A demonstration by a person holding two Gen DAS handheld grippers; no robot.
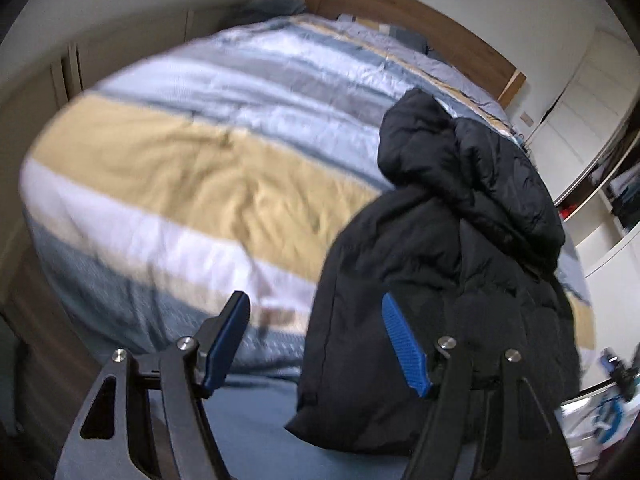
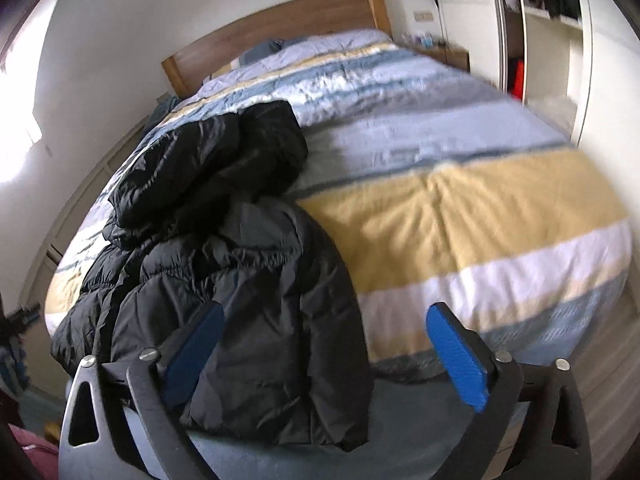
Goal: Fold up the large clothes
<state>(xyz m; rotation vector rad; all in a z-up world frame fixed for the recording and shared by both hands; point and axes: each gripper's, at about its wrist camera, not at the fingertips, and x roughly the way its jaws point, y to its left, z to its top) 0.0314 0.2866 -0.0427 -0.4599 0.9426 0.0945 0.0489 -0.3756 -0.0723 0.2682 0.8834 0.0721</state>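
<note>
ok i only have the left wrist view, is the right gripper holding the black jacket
observer: no, the right gripper is open, and its pads press on nothing. The black jacket just lies on the bed below it.
operator: is the jacket's far side flat
observer: no, that side is bunched in puffy folds close to the side edge of the striped duvet.
operator: anything off the bed on that side
observer: a maroon cloth shows low in the corner of the right wrist view, beside the gripper's frame.
</note>
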